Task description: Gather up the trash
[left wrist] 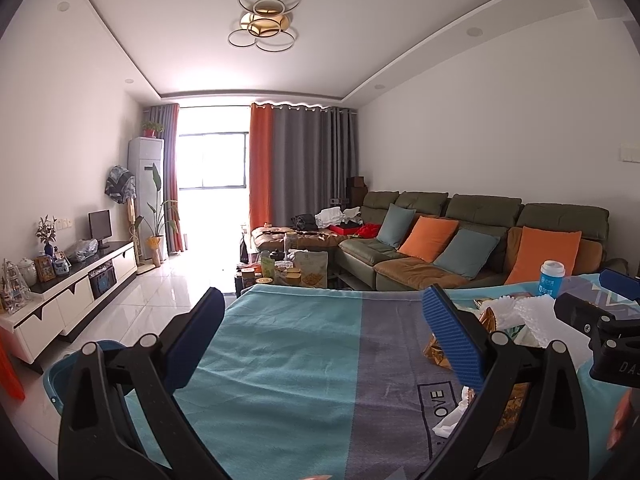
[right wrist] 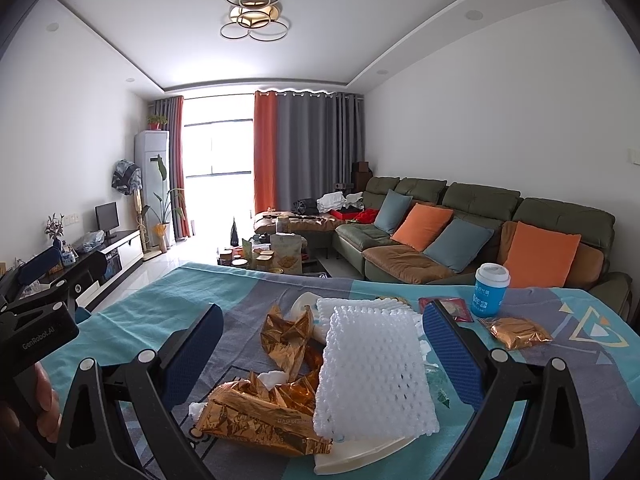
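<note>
Both sets of jaws spread wide, holding nothing. Trash pile sits on the blanket-covered bench, between the right gripper (right wrist: 320, 350) jaws: white foam net (right wrist: 372, 368) lying on top of crumpled gold wrappers (right wrist: 260, 412) — all likely light, soft, crinkly, slippery foil. Best pinch probably the foam's near edge or a wrapper fold. Left gripper (left wrist: 320, 336) hovers over bare blanket, beside the pile.

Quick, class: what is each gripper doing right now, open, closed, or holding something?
Left gripper: open, holding nothing, over the bare blanket.
Right gripper: open, holding nothing, jaws either side of the white foam net.
</note>
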